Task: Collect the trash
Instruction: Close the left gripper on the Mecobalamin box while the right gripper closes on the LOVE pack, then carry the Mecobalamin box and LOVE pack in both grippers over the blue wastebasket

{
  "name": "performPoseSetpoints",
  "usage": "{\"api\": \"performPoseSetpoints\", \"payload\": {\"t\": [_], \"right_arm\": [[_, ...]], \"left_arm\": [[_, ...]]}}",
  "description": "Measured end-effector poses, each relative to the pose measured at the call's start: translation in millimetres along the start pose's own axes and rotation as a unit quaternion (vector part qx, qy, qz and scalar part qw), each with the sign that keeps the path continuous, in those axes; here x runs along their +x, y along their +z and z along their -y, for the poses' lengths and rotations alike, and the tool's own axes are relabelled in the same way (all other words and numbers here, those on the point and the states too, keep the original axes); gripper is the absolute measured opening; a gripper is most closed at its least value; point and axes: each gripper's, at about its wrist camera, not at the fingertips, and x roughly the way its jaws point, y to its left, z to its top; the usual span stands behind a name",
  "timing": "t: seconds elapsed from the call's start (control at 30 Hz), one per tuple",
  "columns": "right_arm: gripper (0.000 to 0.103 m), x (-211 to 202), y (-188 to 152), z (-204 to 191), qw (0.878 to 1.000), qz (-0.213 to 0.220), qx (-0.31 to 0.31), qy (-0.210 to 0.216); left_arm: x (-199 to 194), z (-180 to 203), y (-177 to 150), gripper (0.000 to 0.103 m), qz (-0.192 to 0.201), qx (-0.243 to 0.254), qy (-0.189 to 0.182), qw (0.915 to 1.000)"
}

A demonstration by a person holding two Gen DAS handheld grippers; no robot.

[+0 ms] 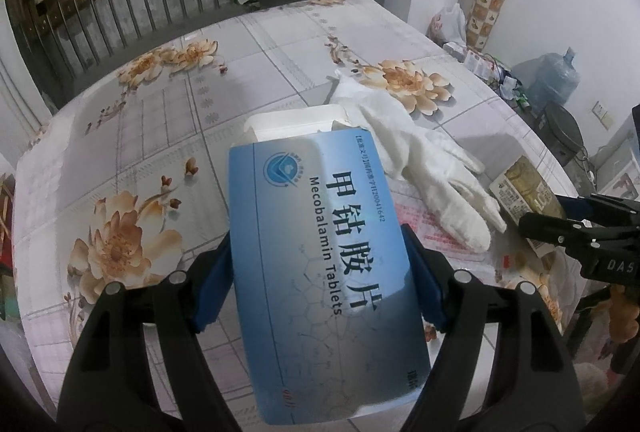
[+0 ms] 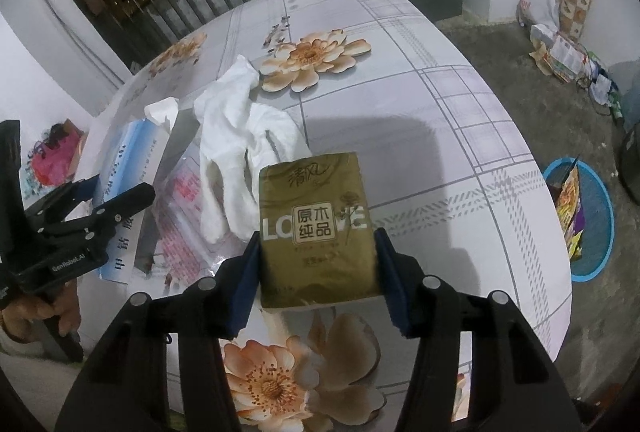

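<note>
My left gripper [image 1: 318, 244] is shut on a blue box of Mecobalamin tablets [image 1: 316, 192], one blue pad pressed on each long side; the box's white flap stands open at the far end. The same box [image 2: 124, 168] and left gripper [image 2: 120, 200] show at the left of the right wrist view. My right gripper [image 2: 317, 240] is shut on a gold tissue pack [image 2: 316, 200], low over the table. In the left wrist view that pack [image 1: 524, 188] and the right gripper [image 1: 560, 228] sit at the right edge. A white glove [image 1: 432, 168] [image 2: 236, 136] lies between the two.
The round table [image 2: 440, 112] wears a grey floral cloth. A clear packet with pink print [image 2: 184, 212] lies under the glove. On the floor to the right a blue basin [image 2: 596, 228] holds wrappers. Railings, a cluttered shelf and a water jug [image 1: 556, 76] stand beyond.
</note>
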Motion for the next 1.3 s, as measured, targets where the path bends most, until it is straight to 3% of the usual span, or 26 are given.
{"api": "performPoseSetpoints", "payload": {"t": [1.07, 1.3], "right_arm": [[0.052, -45.6, 4.0, 18.7, 0.995, 0.073, 0.052, 0.032], [0.052, -80.4, 4.2, 35.6, 0.99, 0.12, 0.072, 0.011]], "left_arm": [[-39.4, 1.3, 6.9, 0.072, 0.054, 0.013, 0.008, 0.9985], [-61.2, 9.2, 25.1, 0.072, 0.084, 0.036, -0.011, 0.9958]]}}
